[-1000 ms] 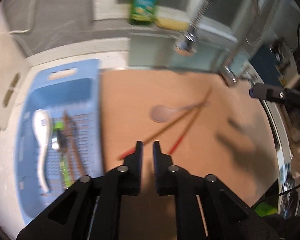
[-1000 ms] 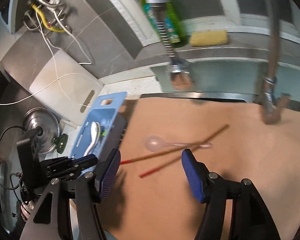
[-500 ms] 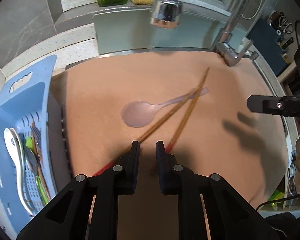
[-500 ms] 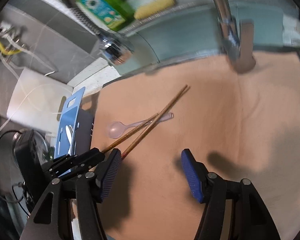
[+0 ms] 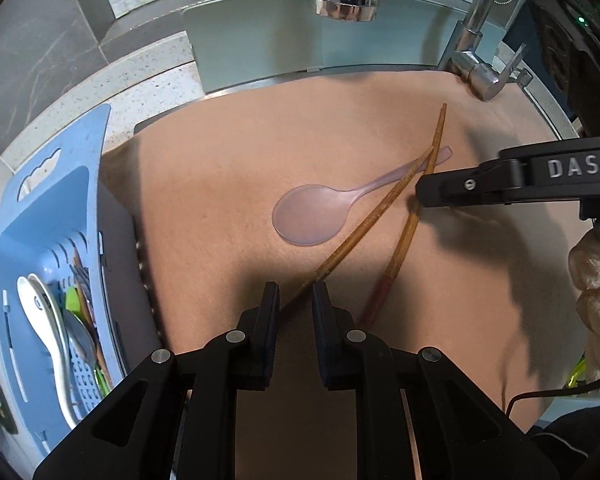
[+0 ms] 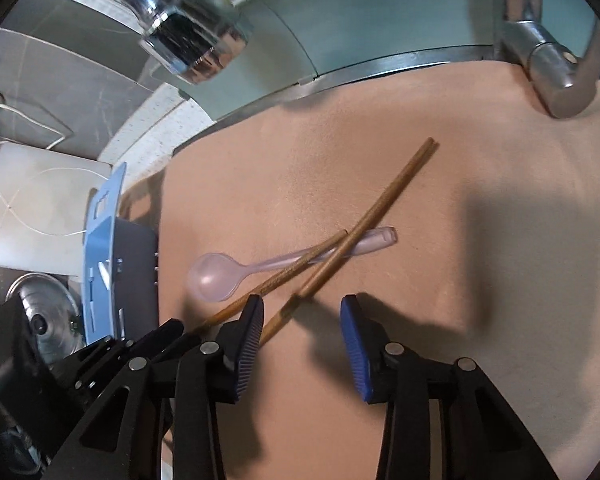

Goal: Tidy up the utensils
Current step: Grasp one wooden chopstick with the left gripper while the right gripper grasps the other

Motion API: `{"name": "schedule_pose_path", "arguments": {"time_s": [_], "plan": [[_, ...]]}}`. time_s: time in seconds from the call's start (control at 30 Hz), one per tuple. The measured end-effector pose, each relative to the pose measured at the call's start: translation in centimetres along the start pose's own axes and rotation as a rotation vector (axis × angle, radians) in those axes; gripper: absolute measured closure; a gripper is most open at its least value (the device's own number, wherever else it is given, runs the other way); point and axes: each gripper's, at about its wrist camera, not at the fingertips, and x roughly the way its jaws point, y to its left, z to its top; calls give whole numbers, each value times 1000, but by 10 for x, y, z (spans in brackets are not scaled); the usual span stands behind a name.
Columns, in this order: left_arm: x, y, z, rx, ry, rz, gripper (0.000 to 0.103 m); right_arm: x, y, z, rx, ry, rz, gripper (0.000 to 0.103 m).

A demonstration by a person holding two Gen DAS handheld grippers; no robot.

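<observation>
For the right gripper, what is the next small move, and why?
Probably lower a little and finish closing. The right gripper has just been closing its jaws; they straddle one chopstick without pressing it. The left gripper straddles the other chopstick, so both could then go to the blue basket.

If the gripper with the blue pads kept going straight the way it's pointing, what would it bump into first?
Most likely the nearer chopstick, which runs into the gap of the right gripper, whose jaws have just been closing. Close behind lie the second chopstick and the plastic spoon on the tan mat. Depth is hard to judge.
</observation>
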Motion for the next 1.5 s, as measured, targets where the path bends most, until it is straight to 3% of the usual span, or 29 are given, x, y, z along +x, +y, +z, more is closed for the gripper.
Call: {"name": "schedule_pose_path", "arguments": {"time_s": [0.33, 0.43, 1.03, 1.1, 1.33, 1.5], "plan": [[12, -3, 4, 50, 29, -4, 87, 10, 16, 3, -59, -10, -128, 72], [14, -6, 7, 65, 30, -8, 87, 11, 17, 2, -92, -5, -160, 80], [18, -44, 11, 219, 43, -10, 91, -8, -27, -14, 12, 62, -28, 98], [17, -47, 9, 217, 38, -20, 91, -13, -31, -16, 20, 52, -22, 103], [13, -51, -2, 134, 26, -102, 93, -16, -45, -26, 36, 41, 4, 103], [11, -52, -9, 106, 16, -105, 94, -21, -48, -25, 60, 6, 62, 101]]}}
